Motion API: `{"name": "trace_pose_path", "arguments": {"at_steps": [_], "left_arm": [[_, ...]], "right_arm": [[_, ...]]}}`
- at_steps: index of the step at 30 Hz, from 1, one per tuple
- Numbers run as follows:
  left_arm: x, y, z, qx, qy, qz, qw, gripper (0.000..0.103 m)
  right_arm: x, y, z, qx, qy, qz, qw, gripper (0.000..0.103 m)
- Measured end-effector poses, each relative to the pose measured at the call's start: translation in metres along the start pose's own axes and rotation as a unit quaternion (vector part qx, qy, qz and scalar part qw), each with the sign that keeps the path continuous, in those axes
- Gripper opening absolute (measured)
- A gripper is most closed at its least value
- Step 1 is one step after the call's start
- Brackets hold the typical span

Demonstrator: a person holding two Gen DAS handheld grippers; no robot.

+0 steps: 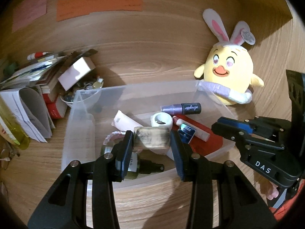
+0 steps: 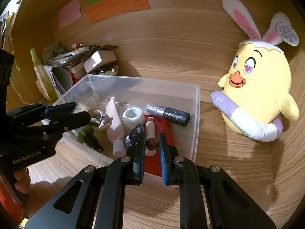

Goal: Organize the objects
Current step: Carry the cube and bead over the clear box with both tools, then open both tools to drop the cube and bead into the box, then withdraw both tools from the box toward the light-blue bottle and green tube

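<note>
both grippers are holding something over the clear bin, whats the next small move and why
Probably lower a little and open: the left gripper clamps a smudged clear block, the right gripper pinches a small brown lump, and both hang above the clear bin of cosmetics.

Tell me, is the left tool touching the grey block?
Touching. The left wrist view shows the left tool with both pads pressed against the grey block's ends.

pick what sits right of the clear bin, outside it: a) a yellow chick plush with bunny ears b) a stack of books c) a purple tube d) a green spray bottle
a: the yellow chick plush leans against the wooden wall just beyond the right wall of the clear bin, while the books and the green bottle are off to the bin's left and the purple tube lies inside it.
</note>
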State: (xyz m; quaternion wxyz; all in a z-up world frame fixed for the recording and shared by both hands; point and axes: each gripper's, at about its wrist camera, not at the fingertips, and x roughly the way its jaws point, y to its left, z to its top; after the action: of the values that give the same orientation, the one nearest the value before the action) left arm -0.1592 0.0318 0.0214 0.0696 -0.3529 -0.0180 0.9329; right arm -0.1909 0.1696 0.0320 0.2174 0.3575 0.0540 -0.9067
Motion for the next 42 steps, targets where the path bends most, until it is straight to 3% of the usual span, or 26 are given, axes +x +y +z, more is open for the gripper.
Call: {"name": "trace_pose_path", "arguments": {"at_steps": [12,15,20,23,28,34,42], "left_arm": [[0.002,-0.008,0.000,0.017,-0.005,0.007,0.9998,0.040],[-0.002,-0.008,0.001,0.019,-0.007,0.011,0.9997,0.043],[-0.011,-0.007,0.002,0.014,-0.010,0.004,0.9998,0.062],[-0.019,-0.007,0.001,0.016,-0.014,0.005,0.9998,0.069],[-0.036,-0.005,-0.002,0.016,-0.023,0.009,0.9996,0.080],[-0.057,-0.004,-0.010,0.020,-0.030,0.013,0.9993,0.093],[-0.081,-0.002,-0.031,0.028,-0.020,0.024,0.9991,0.095]], "right_arm": [[0.004,0.006,0.000,-0.010,0.000,-0.002,1.000,0.014],[0.003,0.007,0.000,-0.013,0.000,-0.006,1.000,0.022],[-0.010,0.009,0.001,-0.016,-0.017,-0.014,1.000,0.041],[-0.019,0.011,0.003,-0.017,-0.028,-0.022,0.999,0.059],[-0.035,0.011,0.001,-0.015,-0.042,-0.029,0.999,0.074],[-0.056,0.016,-0.009,-0.028,-0.052,-0.040,0.997,0.077],[-0.082,0.027,-0.030,-0.054,-0.057,-0.048,0.996,0.082]]}}
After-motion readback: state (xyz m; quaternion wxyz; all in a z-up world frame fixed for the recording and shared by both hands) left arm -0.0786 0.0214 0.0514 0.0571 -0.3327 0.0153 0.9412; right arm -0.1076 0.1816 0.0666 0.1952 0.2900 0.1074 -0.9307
